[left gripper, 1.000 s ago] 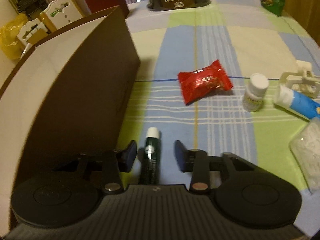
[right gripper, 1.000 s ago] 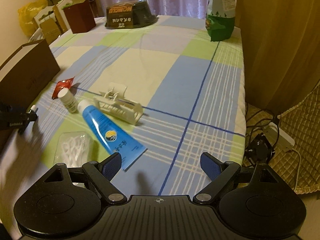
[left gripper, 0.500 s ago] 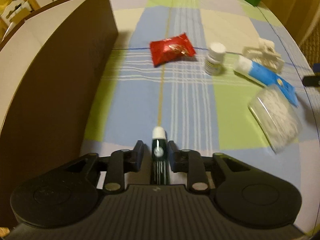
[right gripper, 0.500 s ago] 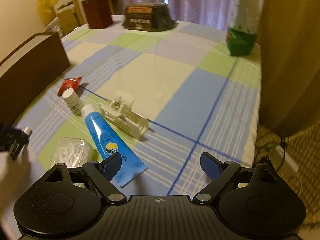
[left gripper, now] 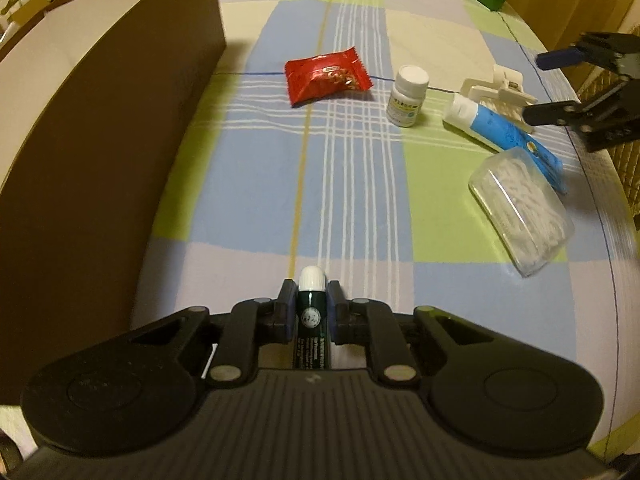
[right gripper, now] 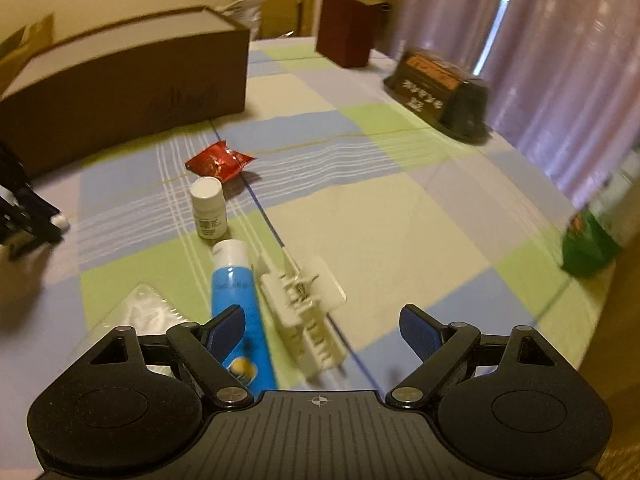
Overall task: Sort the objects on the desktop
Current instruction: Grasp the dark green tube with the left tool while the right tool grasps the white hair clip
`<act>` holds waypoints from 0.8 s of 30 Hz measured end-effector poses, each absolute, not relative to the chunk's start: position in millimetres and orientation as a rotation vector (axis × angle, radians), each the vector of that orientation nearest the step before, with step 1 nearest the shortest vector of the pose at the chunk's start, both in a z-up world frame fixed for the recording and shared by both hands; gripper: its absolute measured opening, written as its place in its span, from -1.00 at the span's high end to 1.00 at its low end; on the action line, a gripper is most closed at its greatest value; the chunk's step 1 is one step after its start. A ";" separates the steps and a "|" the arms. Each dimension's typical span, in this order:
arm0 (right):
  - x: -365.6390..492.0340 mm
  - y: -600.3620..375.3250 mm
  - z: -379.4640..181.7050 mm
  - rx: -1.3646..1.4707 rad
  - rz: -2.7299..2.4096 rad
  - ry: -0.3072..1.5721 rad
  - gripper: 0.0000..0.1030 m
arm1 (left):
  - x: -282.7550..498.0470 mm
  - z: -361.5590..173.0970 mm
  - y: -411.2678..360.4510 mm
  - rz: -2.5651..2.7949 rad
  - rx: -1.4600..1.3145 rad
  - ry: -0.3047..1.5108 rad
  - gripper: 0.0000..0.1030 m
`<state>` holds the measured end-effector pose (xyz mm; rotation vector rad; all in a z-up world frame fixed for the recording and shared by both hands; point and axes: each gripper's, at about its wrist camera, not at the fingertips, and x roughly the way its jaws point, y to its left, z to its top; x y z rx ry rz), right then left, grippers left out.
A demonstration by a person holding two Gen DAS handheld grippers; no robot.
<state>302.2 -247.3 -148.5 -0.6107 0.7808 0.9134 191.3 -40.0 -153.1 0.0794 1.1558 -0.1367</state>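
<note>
My left gripper (left gripper: 312,300) is shut on a dark green tube with a white cap (left gripper: 313,312), held just above the checked tablecloth. Ahead lie a red snack packet (left gripper: 326,77), a white pill bottle (left gripper: 408,96), a blue tube (left gripper: 504,132), a white plastic clip rack (left gripper: 500,90) and a clear box of cotton swabs (left gripper: 520,208). My right gripper (right gripper: 322,326) is open, hovering over the blue tube (right gripper: 236,300) and the white rack (right gripper: 304,312). The pill bottle (right gripper: 208,208) and red packet (right gripper: 220,162) lie beyond it. The left gripper (right gripper: 28,216) shows at that view's left edge.
A large brown cardboard box (left gripper: 100,128) runs along the table's left side. At the far end stand a dark upturned tray (right gripper: 440,96), a dark red box (right gripper: 348,32) and a green bag (right gripper: 588,248). The table edge (left gripper: 608,240) drops away on the right.
My left gripper closed on the green tube and drew back, widening its view of the table. My right gripper swung left and lower toward the blue tube and rack, still open.
</note>
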 end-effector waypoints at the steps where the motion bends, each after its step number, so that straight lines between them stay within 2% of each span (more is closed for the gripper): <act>1: 307.2 -243.0 -152.8 -0.630 0.931 0.797 -0.02 | 189.3 -152.8 -38.4 -0.129 0.072 1.159 0.74; 4: 317.5 -233.9 -164.4 -0.672 0.956 0.830 0.01 | 182.8 -151.7 -35.2 -0.121 0.063 1.165 0.62; 7: 322.2 -228.3 -172.7 -0.692 0.983 0.855 0.01 | 178.3 -152.0 -34.2 -0.114 0.066 1.169 0.41; 8: 322.7 -228.0 -173.6 -0.690 0.987 0.861 0.09 | 177.1 -152.3 -34.1 -0.113 0.068 1.164 0.41; 9: 322.5 -228.3 -173.8 -0.682 0.982 0.866 0.39 | 176.1 -152.7 -34.2 -0.114 0.071 1.159 0.41; 10: 322.0 -228.9 -173.7 -0.670 0.973 0.869 0.40 | 175.6 -152.6 -34.6 -0.117 0.075 1.155 0.42; 13: 320.0 -231.7 -172.7 -0.638 0.940 0.881 0.41 | 175.2 -151.9 -35.9 -0.139 0.084 1.144 0.74; 16: 315.3 -240.7 -168.0 -0.591 0.883 0.892 0.47 | 176.7 -151.5 -38.9 -0.151 0.100 1.152 0.75; 24: 294.3 -277.9 -135.7 -0.383 0.743 0.896 0.48 | 169.5 -136.6 -45.2 -0.202 0.110 1.147 0.75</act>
